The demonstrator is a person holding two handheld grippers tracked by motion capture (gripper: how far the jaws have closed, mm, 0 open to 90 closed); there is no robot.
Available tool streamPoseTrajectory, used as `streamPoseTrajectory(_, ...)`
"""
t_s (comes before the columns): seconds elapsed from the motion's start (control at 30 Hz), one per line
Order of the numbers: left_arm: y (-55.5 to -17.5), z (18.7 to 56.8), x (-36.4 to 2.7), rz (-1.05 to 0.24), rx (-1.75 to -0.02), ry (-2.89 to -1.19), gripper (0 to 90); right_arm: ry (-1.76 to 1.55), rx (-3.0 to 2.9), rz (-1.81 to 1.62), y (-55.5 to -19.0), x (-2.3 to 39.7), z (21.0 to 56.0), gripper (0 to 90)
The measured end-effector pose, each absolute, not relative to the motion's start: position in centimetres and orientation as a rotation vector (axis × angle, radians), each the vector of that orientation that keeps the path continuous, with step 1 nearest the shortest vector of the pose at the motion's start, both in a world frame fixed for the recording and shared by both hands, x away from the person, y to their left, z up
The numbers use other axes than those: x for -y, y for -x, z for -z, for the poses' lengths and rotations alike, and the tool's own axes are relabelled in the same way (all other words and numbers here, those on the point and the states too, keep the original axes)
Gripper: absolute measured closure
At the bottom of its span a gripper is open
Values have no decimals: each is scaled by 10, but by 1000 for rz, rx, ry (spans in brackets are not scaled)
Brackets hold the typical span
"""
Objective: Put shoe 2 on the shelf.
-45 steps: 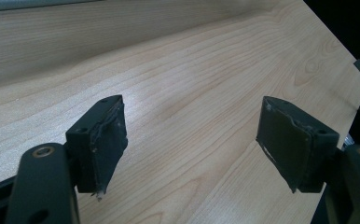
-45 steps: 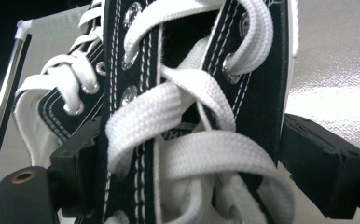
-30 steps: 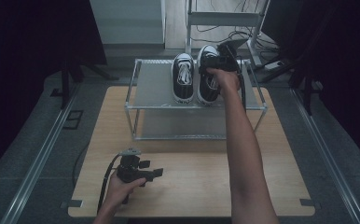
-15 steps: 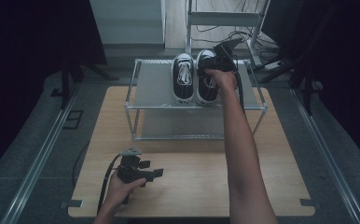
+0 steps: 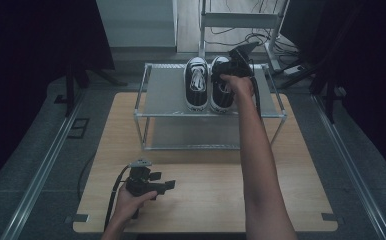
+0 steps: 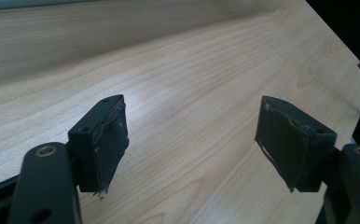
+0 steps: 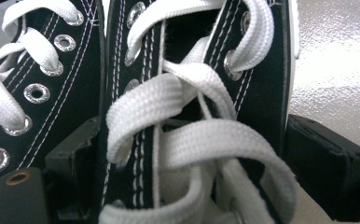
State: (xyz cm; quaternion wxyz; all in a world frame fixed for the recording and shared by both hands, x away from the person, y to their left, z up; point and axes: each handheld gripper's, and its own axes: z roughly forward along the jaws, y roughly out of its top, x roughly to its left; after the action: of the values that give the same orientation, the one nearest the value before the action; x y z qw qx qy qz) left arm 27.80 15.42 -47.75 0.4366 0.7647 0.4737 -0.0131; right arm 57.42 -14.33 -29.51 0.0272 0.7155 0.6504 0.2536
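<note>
Right gripper (image 7: 187,154) clamps the right sneaker (image 5: 222,85) atop the shelf rack (image 5: 271,107), beside its mate (image 5: 196,82), aligning the pair; left gripper (image 6: 192,140) idles empty, jaws apart, below the rack.

Two shoes, two grippers, one rack, one table

A pair of black sneakers, the left one (image 5: 196,84) and the right one (image 5: 222,86), sits side by side on a single metal rack (image 5: 166,95). One wooden table (image 5: 206,190) carries it all. Two grippers: the left gripper (image 5: 170,185) and the right gripper (image 5: 231,80). Two bare forearms, one per side.
</note>
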Motion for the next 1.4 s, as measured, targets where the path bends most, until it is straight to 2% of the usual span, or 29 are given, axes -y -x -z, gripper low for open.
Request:
streamPoseTrajectory(0.3,-278,479,-153,41,-1171,-1915,252,-2226,-1991,-815,-573,145,294,108)
streamPoseTrajectory(0.33,-278,479,-153,40,-1172,-1914,252,-2213,-1960,-849,-572,147,292,132)
streamPoseTrajectory(0.7,-277,479,-152,34,-1173,-1922,251,-2137,-1938,-1026,-551,156,275,148)
streamPoseTrajectory(1.07,-274,478,-151,20,-1179,-1923,251,-2003,-2008,-1163,-504,173,265,172)
streamPoseTrajectory(1.4,-274,477,-153,6,-1182,-1923,250,-1773,-2127,-1309,-445,195,269,222)
